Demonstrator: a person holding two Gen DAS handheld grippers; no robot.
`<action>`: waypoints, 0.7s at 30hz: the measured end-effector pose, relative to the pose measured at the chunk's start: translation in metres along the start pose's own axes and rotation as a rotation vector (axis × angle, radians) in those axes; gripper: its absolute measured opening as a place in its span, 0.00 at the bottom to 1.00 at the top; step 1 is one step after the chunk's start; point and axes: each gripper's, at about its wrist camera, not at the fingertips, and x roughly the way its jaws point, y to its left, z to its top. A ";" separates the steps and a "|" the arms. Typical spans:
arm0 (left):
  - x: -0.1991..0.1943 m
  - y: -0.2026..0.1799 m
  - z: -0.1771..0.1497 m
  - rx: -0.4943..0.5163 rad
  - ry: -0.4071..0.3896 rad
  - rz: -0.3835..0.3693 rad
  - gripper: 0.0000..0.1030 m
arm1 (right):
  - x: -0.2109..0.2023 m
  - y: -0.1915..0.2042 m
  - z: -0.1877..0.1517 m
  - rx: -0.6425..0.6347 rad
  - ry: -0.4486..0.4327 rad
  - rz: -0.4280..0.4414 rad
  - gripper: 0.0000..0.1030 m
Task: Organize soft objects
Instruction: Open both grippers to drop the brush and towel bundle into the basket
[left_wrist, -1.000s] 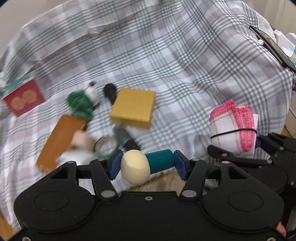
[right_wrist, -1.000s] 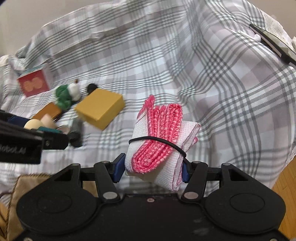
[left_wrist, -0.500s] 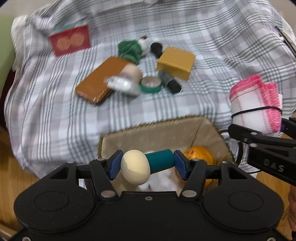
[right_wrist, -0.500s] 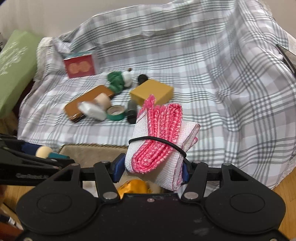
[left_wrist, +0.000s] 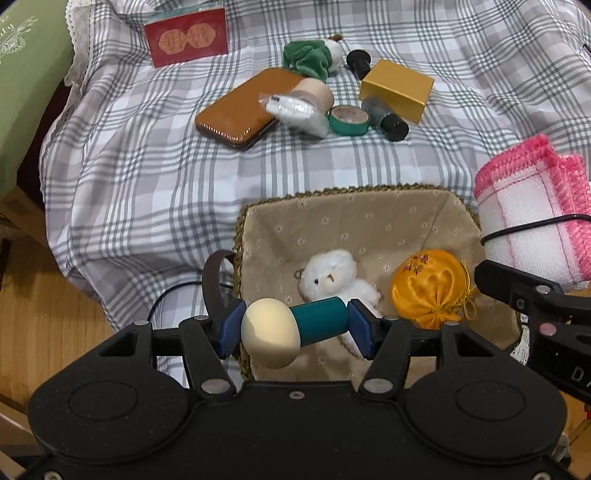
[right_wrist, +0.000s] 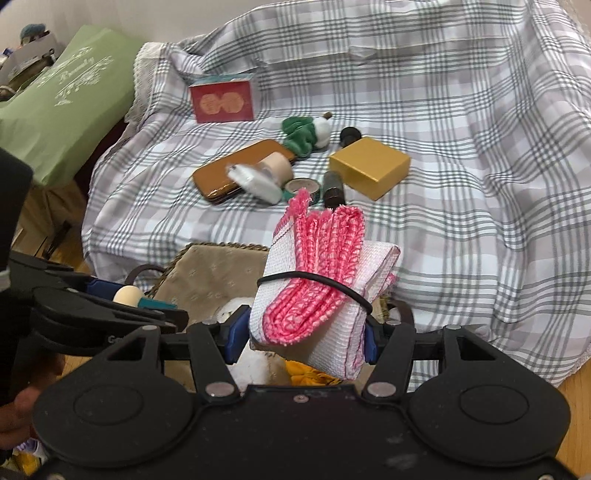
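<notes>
Holding one soft thing in each hand, the person has both poised above the lined wicker basket, presumably so each can be dropped in with the rest. The left gripper is clamped end to end on a teal cylinder with a cream egg-shaped foam head, lying crosswise between its blue pads, directly over the basket's near-left part. The right gripper is clenched on a folded white and pink cloth bundle bound by a black elastic band, which stands up out of the jaws over the basket's right side.

Already in the basket lie a small white plush bear and an orange satin pouch, side by side on the lining. The basket sits against the near edge of the bed under its grey checked sheet. Well beyond it, a green and white plush toy remains on the sheet among hard items: a mustard box and a brown case.
</notes>
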 end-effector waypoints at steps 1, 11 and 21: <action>0.000 0.000 -0.001 -0.001 0.004 -0.002 0.58 | 0.000 0.001 0.000 -0.007 0.000 0.003 0.56; -0.004 -0.004 -0.006 0.017 -0.038 0.040 0.75 | -0.001 0.004 0.000 -0.025 -0.032 0.005 0.65; -0.002 -0.007 -0.009 0.020 -0.028 0.052 0.76 | 0.010 -0.004 -0.002 0.012 0.014 -0.007 0.69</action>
